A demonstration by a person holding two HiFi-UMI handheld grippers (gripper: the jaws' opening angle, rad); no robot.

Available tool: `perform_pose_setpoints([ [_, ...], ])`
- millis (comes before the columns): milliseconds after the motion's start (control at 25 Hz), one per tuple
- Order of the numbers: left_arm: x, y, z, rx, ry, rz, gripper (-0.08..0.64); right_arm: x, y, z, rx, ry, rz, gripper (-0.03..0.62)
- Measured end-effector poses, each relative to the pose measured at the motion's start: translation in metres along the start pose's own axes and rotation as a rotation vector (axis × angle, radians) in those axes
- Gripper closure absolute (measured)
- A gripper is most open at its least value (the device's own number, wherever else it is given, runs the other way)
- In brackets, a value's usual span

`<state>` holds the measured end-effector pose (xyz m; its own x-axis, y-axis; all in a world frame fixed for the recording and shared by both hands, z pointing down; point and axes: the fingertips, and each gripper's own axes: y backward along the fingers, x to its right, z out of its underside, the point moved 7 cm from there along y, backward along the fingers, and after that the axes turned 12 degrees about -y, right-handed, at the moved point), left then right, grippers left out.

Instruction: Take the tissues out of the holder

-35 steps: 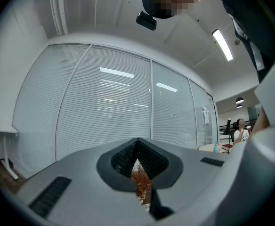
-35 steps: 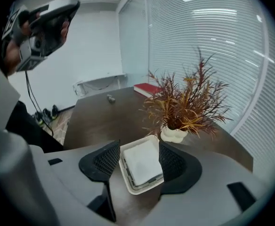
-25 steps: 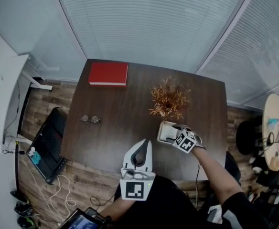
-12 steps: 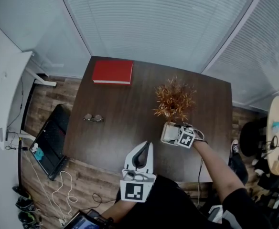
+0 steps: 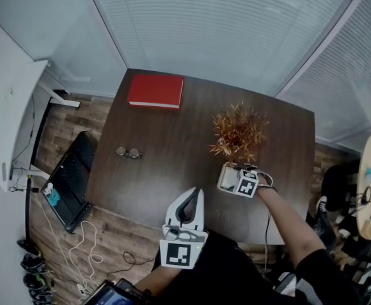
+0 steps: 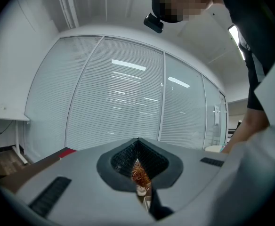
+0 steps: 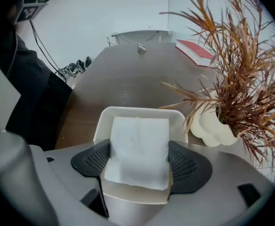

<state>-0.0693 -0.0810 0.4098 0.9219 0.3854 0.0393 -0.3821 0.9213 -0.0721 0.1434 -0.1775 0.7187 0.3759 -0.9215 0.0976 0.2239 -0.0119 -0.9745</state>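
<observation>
Tissue holder (image 7: 142,112): cream, open-topped, rounded corners. It sits near the table's (image 5: 166,170) front edge, toward the right corner. Inside is a flat stack of white tissues (image 7: 138,149), folded square and faintly creased, with its near edge lapping over the holder's front rim. Just beside it on the right is a lobed white vase (image 7: 212,126) holding a dried rust-orange plant (image 7: 236,79).

Right gripper (image 7: 138,159): jaws opening, one pad on each side of the stack, which is between them. Grip looks released; can't tell if the pads still brush the paper.

Head view only, left to right:
- red book (image 5: 155,91) at the far left corner
- eyeglasses (image 5: 129,152) near the left edge
- left gripper (image 5: 194,192) over the front edge, well apart from the holder
- plant (image 5: 238,132)
- holder (image 5: 224,176), mostly covered by the right gripper (image 5: 235,180), so the tissues don't show from up there

Left gripper view: left gripper (image 6: 138,145) has its jaw tips together and nothing held. The plant (image 6: 138,173) shows through the notch behind the tips, and a sliver of the red book (image 6: 68,150) at left. Blinded glass wall beyond.

Right gripper view only: the tissue stack and the vase shape. The book (image 7: 196,51) and the eyeglasses (image 7: 141,47) are small at the far end of the table.
</observation>
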Motion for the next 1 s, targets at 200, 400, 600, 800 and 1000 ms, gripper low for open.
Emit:
perform_pose_setpoints([
  [200, -0.002, 0.000, 0.002, -0.019, 0.006, -0.004, 0.561, -0.001, -0.001, -0.003, -0.002, 0.010, 0.024, 0.198],
  [400, -0.007, -0.001, 0.005, -0.005, 0.005, -0.003, 0.561, -0.001, -0.002, -0.001, -0.013, 0.004, 0.032, 0.203],
  [600, -0.008, 0.003, 0.006, -0.010, 0.040, 0.015, 0.561, -0.006, 0.009, 0.000, 0.006, -0.019, 0.055, 0.236],
  [800, -0.008, 0.004, 0.008, -0.001, 0.060, 0.030, 0.561, -0.008, 0.026, -0.005, 0.038, 0.005, 0.102, 0.239],
  [1000, -0.014, 0.012, 0.004, 0.032, 0.082, 0.031, 0.561, -0.011, 0.036, -0.004, 0.066, -0.067, 0.105, 0.239],
])
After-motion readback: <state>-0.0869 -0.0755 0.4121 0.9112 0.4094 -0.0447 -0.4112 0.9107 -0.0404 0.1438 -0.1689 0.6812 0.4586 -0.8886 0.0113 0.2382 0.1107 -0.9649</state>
